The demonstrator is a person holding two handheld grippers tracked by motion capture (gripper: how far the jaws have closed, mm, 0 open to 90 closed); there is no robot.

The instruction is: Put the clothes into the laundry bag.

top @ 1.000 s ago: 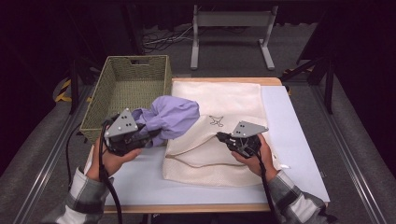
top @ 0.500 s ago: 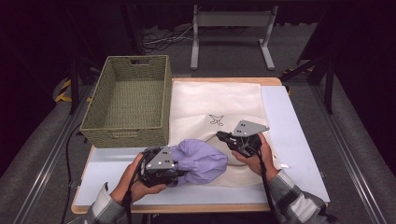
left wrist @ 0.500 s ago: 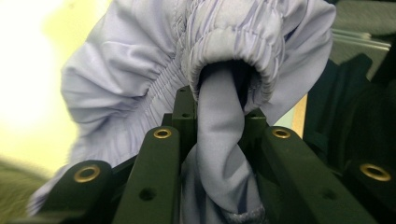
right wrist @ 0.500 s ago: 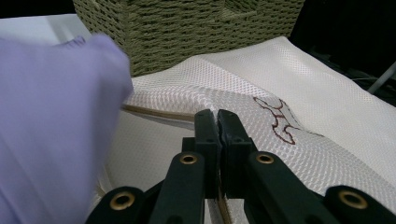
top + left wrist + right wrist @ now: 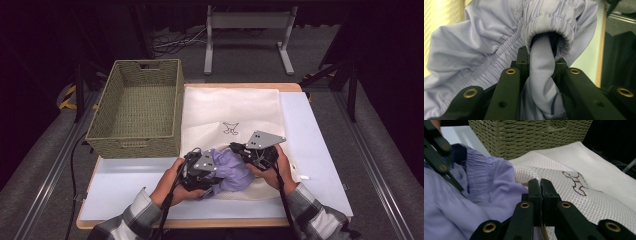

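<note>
The lavender garment (image 5: 231,169), a soft piece with gathered elastic seams, sits bunched at the near edge of the white mesh laundry bag (image 5: 235,107), between the two grippers. The left gripper (image 5: 200,172) has its jaws closed on a twisted fold of the garment; in the left gripper view the fabric (image 5: 541,75) runs down between the two black jaws and is pinched there, with an elasticated cuff opening just above the tips. This grip lets the bundle be carried as one mass without trailing.

The right gripper (image 5: 250,152) has its jaws fully together. In the right gripper view the tips (image 5: 540,195) meet at the bag's near edge, with mesh (image 5: 584,192) spreading away behind them; the hold appears to be on the bag's hem, probably to lift the mouth and keep the bag from sliding. Whether one layer or both is pinched cannot be told.

The bag lies flat on the pale table mat (image 5: 310,150), a small embroidered mark (image 5: 230,128) at its centre. Whether the garment is partly inside the mouth or resting on top cannot be told. The woven green basket (image 5: 137,107) stands just beside the bag's left edge and is empty. Judged step: feeding the garment into the bag.
</note>
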